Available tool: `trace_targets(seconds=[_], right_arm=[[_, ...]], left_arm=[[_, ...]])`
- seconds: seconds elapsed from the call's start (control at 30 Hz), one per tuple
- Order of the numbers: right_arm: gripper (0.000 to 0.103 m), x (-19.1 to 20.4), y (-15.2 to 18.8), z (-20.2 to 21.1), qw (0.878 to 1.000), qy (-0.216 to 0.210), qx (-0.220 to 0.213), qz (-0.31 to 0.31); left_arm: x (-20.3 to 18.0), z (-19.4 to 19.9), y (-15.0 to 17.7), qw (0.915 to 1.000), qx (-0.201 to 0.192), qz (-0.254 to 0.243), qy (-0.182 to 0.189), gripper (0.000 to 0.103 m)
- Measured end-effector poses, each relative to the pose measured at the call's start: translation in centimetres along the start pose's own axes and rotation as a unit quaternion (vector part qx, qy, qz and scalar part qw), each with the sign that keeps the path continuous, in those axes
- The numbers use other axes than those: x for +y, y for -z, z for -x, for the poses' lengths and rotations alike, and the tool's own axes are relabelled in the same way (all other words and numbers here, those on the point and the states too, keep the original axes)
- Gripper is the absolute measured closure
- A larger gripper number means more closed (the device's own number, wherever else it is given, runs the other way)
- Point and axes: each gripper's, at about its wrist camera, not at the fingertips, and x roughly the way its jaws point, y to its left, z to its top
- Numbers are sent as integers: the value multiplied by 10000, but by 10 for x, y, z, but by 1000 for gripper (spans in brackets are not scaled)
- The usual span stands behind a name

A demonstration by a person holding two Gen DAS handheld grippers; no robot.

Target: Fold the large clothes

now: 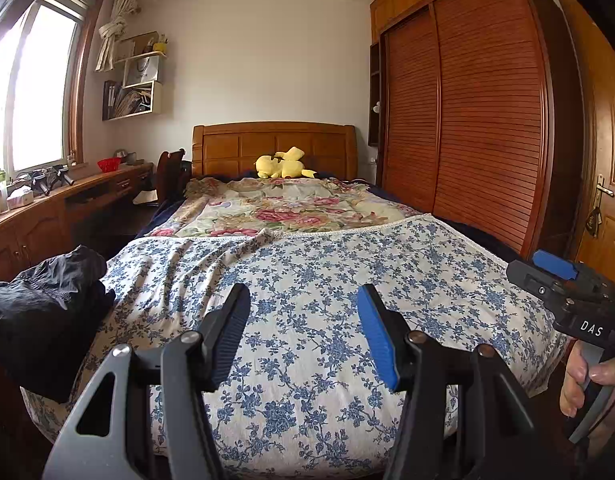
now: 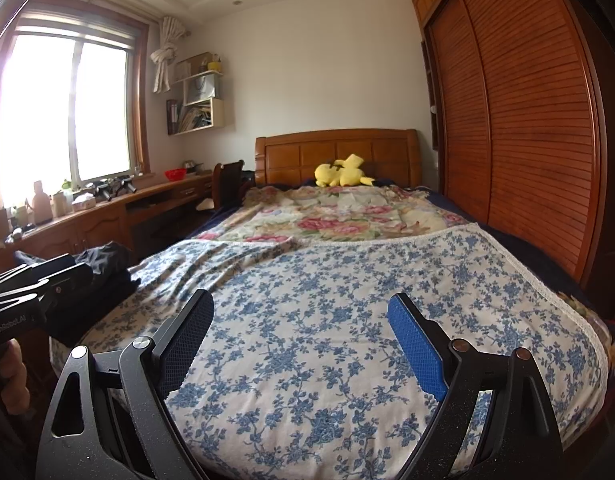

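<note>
A heap of black clothes lies on the bed's near left corner, also seen as a dark pile in the right wrist view. A white cloth with blue flowers is spread flat over the near half of the bed. My left gripper hovers over this cloth, open, with nothing between its pads, and the black heap is to its left. My right gripper stands wide open beside it, over the same cloth, also holding nothing. Each gripper shows in the other's view: the right gripper and the left gripper.
A pink-flowered quilt covers the far half of the bed, with a yellow plush toy at the wooden headboard. A slatted wardrobe runs close along the right side. A desk and chair stand on the left under the window.
</note>
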Motion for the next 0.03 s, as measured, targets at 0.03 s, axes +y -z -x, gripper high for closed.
trace_targets(seconds=[0.03], right_arm=[[12,0,0,0,10000,-2,2,2]], left_arm=[[0,0,0,10000,1,-1,1,48]])
